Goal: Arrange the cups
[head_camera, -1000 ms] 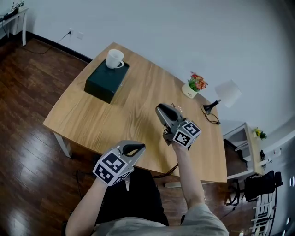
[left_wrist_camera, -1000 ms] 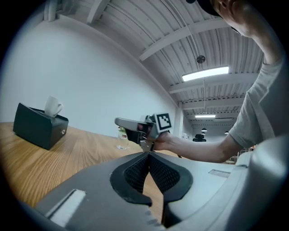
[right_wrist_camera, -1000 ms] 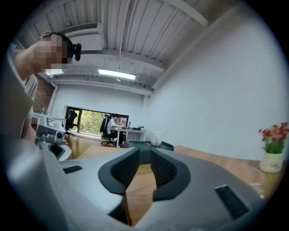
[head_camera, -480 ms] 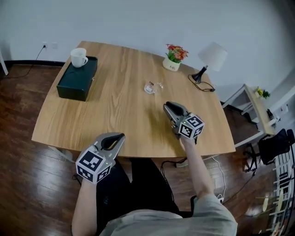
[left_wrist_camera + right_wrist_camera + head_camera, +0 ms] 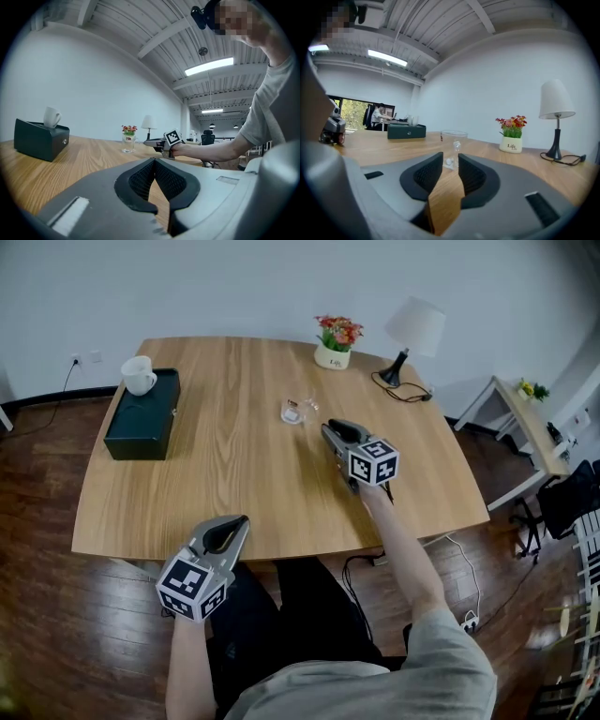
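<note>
A clear glass cup (image 5: 295,412) (image 5: 453,140) stands mid-table. My right gripper (image 5: 332,431) (image 5: 450,161) points at it from the near right, a short way off. Its jaws are opening and nothing is between the pads. A white cup (image 5: 138,374) (image 5: 51,116) sits on a dark green box (image 5: 141,416) (image 5: 40,136) at the table's far left. My left gripper (image 5: 223,534) (image 5: 153,164) hangs level at the table's front edge with its pads meeting at the tips and nothing in them.
A small flower pot (image 5: 334,341) (image 5: 512,140) and a white lamp (image 5: 411,329) (image 5: 555,117) with its cable stand at the back right of the wooden table (image 5: 225,474). Dark wood floor surrounds the table, and a side table (image 5: 525,418) stands at the right.
The head view has swung round. My right gripper has come away from beside the glass cup and now stands a short way to its near right. The left gripper kept still.
</note>
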Demonstrator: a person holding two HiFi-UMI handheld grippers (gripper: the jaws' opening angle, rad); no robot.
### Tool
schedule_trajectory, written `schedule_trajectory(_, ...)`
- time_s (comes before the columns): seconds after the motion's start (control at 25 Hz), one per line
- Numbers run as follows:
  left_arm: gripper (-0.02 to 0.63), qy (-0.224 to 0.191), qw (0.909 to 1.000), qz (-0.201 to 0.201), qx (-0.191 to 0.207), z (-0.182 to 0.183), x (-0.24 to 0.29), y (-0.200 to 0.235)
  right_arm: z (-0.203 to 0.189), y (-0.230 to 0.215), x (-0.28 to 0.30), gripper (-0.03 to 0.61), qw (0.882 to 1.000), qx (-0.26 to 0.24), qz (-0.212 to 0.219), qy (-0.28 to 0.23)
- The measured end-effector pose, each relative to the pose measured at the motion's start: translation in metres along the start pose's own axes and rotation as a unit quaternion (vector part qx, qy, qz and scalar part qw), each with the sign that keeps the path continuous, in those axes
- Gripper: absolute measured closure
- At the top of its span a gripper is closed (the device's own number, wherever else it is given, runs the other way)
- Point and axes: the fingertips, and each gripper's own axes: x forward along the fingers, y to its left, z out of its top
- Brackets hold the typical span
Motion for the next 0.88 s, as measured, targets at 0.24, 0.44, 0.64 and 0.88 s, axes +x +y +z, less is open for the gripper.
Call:
schedule_trajectory(0.24, 0.609, -0.005, 1.0000, -0.001, -0.006, 0.001, -0.001, 0.001, 0.003, -0.013, 0.032, 0.410, 0.999, -0.025, -0.016, 0.022)
schedule_trajectory(0.44, 0.609, -0.006, 0.9999, 0.000, -0.008, 0.001, -0.001, 0.002, 0.013, -0.011, 0.058, 0.420, 0.998, -0.050, -0.001, 0.037)
schedule_trajectory(0.64, 0.609, -0.008, 0.9999, -0.002, -0.014, 0.003, -0.001, 0.001, 0.013, -0.009, 0.065, 0.472, 0.997, -0.049, 0.026, 0.051)
schedule_trajectory(0.88, 0.609, -0.007, 0.9999, -0.001, -0.012, 0.002, 0.000, 0.001, 0.017, -0.006, 0.063, 0.520, 0.998, -0.037, 0.030, 0.038)
